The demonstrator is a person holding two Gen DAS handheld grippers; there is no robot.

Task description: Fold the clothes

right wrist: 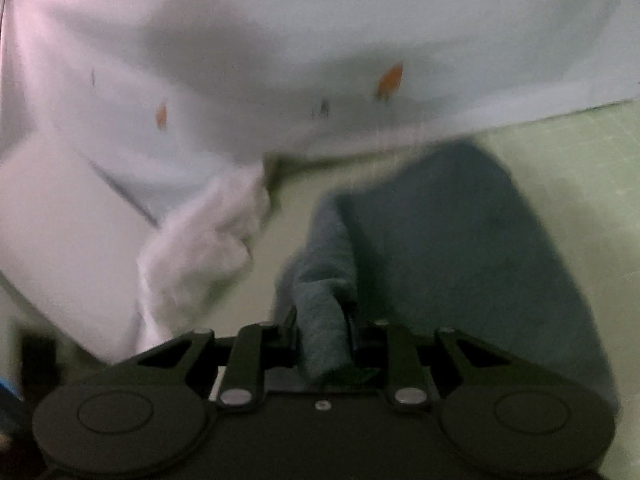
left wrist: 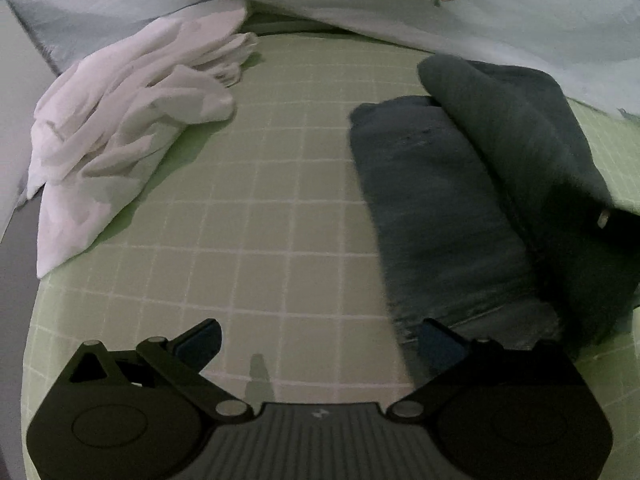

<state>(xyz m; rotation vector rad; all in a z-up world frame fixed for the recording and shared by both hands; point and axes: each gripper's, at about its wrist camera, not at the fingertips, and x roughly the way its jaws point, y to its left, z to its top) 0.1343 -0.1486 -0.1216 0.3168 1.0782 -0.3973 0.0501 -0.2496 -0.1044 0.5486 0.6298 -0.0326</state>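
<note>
- Pale green grid-checked bed sheet (left wrist: pixel 280 208) – the flat folding surface, centre bare.
- Dark grey soft cloth garment (left wrist: pixel 460 200) lies at its right, one flap lifted for folding.
- Crumpled white cloth (left wrist: pixel 120 128) waits left.
- Right gripper (right wrist: pixel 323 330) pinches the grey edge; left gripper (left wrist: pixel 320 344) gapes wide, empty.

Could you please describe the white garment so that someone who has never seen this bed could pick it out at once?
Start from the green checked sheet covering the bed. On its left side, just below the pale carrot-print quilt, lies the white garment in a crumpled heap. It is the only white, unfolded piece; the dark garment opposite is partly folded, pinched by the right gripper.
</note>
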